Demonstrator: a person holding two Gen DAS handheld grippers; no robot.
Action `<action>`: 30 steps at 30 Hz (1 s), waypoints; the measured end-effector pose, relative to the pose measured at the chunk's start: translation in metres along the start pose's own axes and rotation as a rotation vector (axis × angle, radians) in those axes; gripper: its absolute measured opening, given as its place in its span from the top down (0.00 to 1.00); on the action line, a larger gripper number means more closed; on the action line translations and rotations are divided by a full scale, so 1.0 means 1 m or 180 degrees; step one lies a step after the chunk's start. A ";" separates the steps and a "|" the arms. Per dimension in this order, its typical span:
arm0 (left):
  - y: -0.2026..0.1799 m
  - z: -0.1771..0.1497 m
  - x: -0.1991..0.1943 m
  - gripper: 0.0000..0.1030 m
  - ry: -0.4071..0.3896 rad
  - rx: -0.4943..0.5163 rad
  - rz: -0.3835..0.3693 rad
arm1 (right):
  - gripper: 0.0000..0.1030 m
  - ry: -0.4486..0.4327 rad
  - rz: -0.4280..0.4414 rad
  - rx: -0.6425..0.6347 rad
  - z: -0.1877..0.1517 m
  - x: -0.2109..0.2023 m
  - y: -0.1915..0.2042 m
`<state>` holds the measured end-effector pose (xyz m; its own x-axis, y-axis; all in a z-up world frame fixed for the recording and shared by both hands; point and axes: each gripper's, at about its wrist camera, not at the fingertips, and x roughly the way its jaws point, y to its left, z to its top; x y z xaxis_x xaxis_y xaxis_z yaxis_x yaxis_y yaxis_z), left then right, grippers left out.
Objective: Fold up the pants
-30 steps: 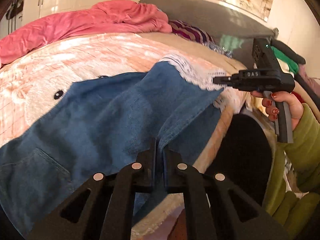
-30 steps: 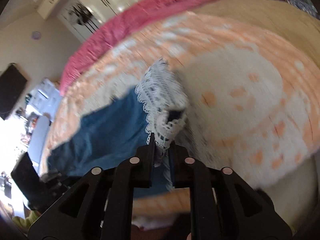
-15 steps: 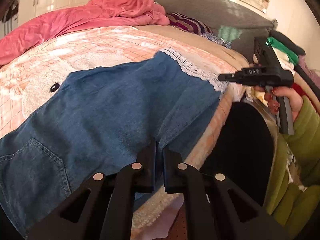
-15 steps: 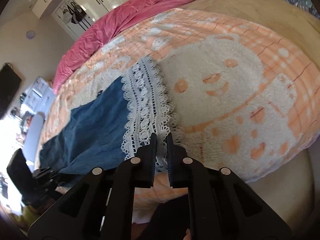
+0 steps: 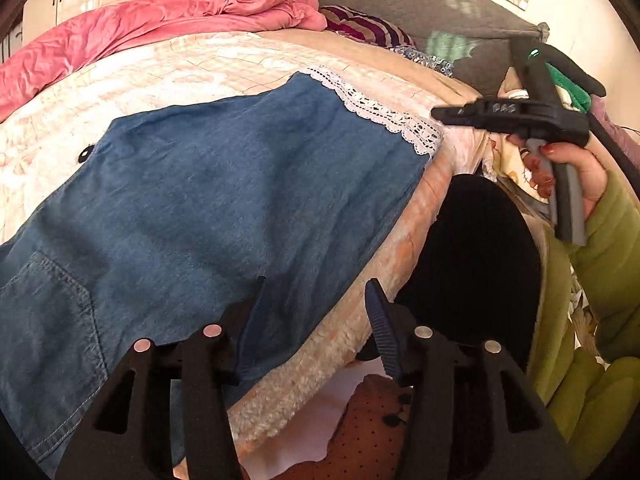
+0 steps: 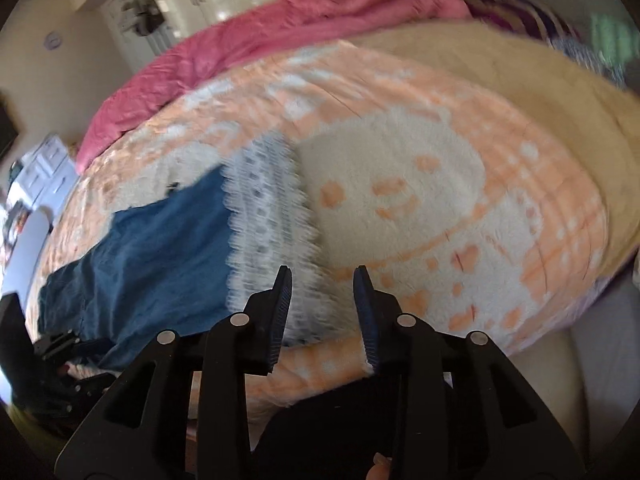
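Two grippers were in view, both with fingers spread apart and gripping nothing. The left gripper (image 5: 316, 304) hovered over the near edge of the blue denim pants (image 5: 208, 208), which lay flat on the peach and cream plush blanket (image 6: 440, 184) covering the bed. The pants' white lace hem (image 5: 384, 118) pointed toward the right gripper (image 5: 440, 113), held just beside that hem by a hand (image 5: 572, 168) with red nails and a green sleeve. White lettering on the right gripper's body looked like "DAS", though it was too small to be sure. From the right wrist view, the right gripper (image 6: 323, 280) hung just past the lace hem (image 6: 272, 216), not touching it. A pink duvet (image 5: 160, 20) was bunched along the far side of the bed
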<state>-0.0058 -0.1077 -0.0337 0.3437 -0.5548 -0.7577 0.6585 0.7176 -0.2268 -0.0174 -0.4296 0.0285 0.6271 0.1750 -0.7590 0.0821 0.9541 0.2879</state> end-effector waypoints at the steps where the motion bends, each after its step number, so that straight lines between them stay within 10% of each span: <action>1: 0.000 -0.001 -0.004 0.53 -0.0023 -0.0016 -0.0019 | 0.74 -0.0033 0.0103 -0.0106 0.001 -0.004 0.010; 8: 0.020 -0.006 -0.030 0.45 -0.0178 -0.0236 0.0186 | 0.67 0.0258 0.0652 -0.0853 -0.010 0.019 0.084; 14: 0.061 -0.015 -0.031 0.45 -0.0078 -0.0682 0.0603 | 0.66 0.0873 0.0351 -0.0909 -0.031 0.061 0.082; 22: 0.070 -0.004 -0.046 0.43 -0.0169 -0.0785 0.0570 | 0.55 0.0659 0.0737 -0.0873 -0.023 0.038 0.081; 30: 0.088 0.073 -0.056 0.36 -0.0264 -0.0682 0.0681 | 0.51 0.0175 0.0898 -0.1336 0.058 0.045 0.132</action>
<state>0.0819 -0.0446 0.0331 0.5185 -0.4078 -0.7516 0.4122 0.8893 -0.1982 0.0661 -0.3103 0.0662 0.5373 0.4418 -0.7185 -0.4101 0.8812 0.2352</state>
